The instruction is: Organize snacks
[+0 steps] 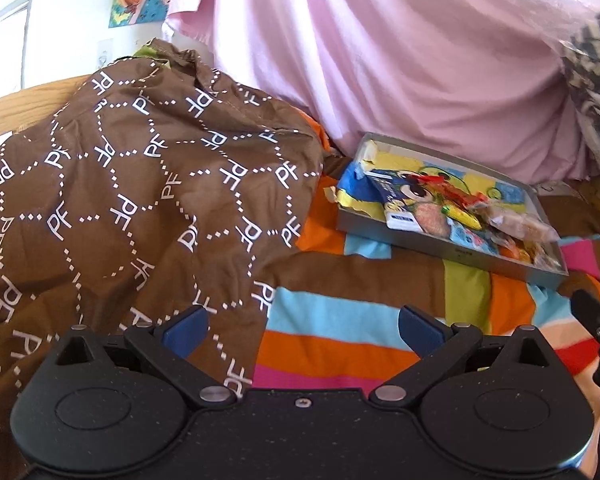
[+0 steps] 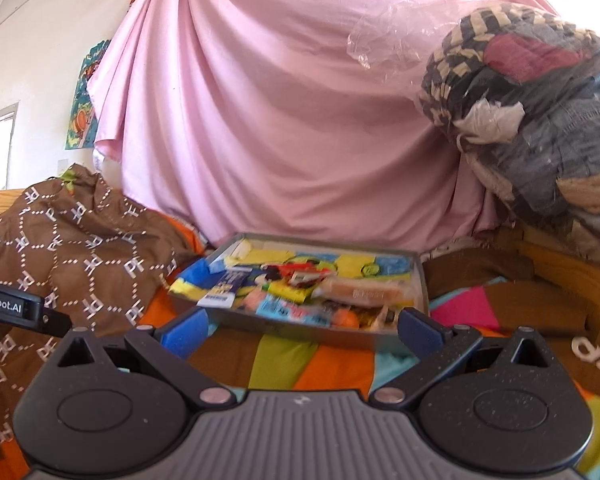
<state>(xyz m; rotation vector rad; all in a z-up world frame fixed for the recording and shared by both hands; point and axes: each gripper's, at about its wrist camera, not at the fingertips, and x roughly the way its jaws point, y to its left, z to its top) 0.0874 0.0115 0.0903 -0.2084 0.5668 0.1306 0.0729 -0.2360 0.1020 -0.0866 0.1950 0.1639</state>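
1. The left gripper is held wide open above the striped bedcover, with nothing between its blue pads.
2. The right gripper is likewise spread wide and empty, just short of the grey tray.
3. The snacks are heaped inside that tray, which rests on the bedcover beside a brown patterned bag.
4. 1 packet should be singled out from the heap's edge and approached low, so neighbouring wrappers are not dragged.
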